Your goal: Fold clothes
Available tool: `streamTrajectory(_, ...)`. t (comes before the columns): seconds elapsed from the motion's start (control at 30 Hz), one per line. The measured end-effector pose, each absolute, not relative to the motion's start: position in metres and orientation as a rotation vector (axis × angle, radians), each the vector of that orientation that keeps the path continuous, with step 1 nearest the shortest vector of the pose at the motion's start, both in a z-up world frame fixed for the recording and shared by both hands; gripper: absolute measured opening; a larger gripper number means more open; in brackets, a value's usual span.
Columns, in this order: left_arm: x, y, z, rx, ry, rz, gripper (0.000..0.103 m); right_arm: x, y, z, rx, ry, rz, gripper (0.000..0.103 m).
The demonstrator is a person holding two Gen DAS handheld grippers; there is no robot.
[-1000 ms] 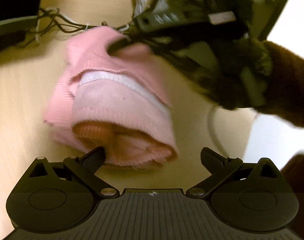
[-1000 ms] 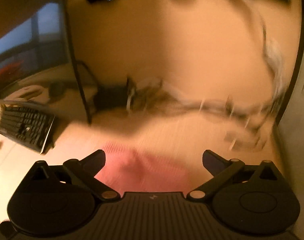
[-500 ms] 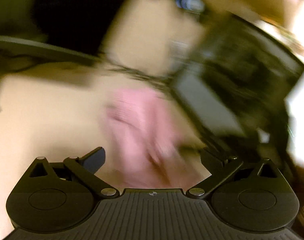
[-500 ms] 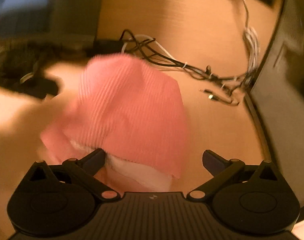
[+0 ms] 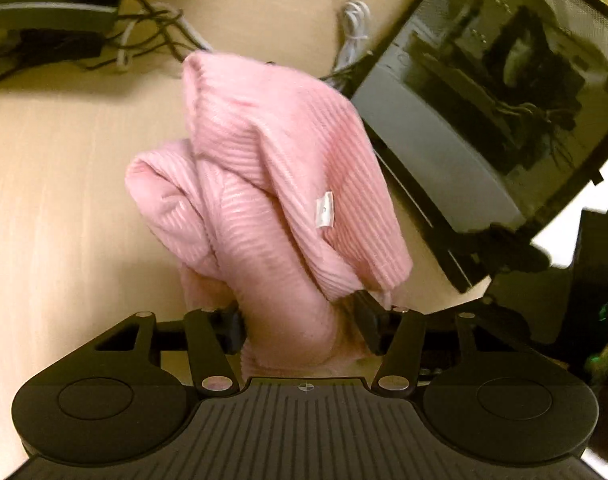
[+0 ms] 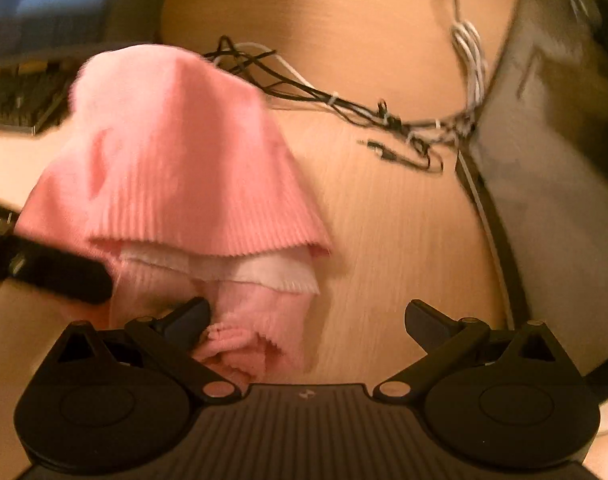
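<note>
The left gripper (image 5: 299, 322) is clamped on a bunched pink ribbed garment (image 5: 263, 184), which rises just ahead of it above the wooden worktop (image 5: 55, 200). The right gripper (image 6: 308, 318) has its fingers spread apart, the garment (image 6: 175, 176) ahead-left touching its left finger (image 6: 189, 316).

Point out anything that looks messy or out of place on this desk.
The pink ribbed garment is bunched in a lumpy heap, not a flat fold, its white tag showing. The left gripper is clamped on the bundle. Behind it, loose cables lie tangled on the desk.
</note>
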State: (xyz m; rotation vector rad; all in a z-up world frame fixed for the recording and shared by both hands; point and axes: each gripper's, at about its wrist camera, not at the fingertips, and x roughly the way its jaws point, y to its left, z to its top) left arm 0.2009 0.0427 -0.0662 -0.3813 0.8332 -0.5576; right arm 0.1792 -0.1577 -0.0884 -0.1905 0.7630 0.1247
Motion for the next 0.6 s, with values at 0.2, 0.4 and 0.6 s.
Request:
streamTrajectory(0.2, 0.176, 0.021, -0.066, -0.392, 0.757, -0.571, 0.063, 0.176, -0.184, -0.092, -0.048, 0.794, 0.211, 0.103)
streamTrajectory(0.4, 0.157, 0.043, -0.062, -0.413, 0.776, -0.391, 0.068, 0.147, -0.182, -0.063, -0.111, 0.685, 0.326, 0.103)
streamTrajectory(0.6, 0.151, 0.078, -0.057, -0.398, 0.764, -0.151, 0.080, 0.117, -0.145, -0.034, -0.314, 0.475, 0.388, 0.103)
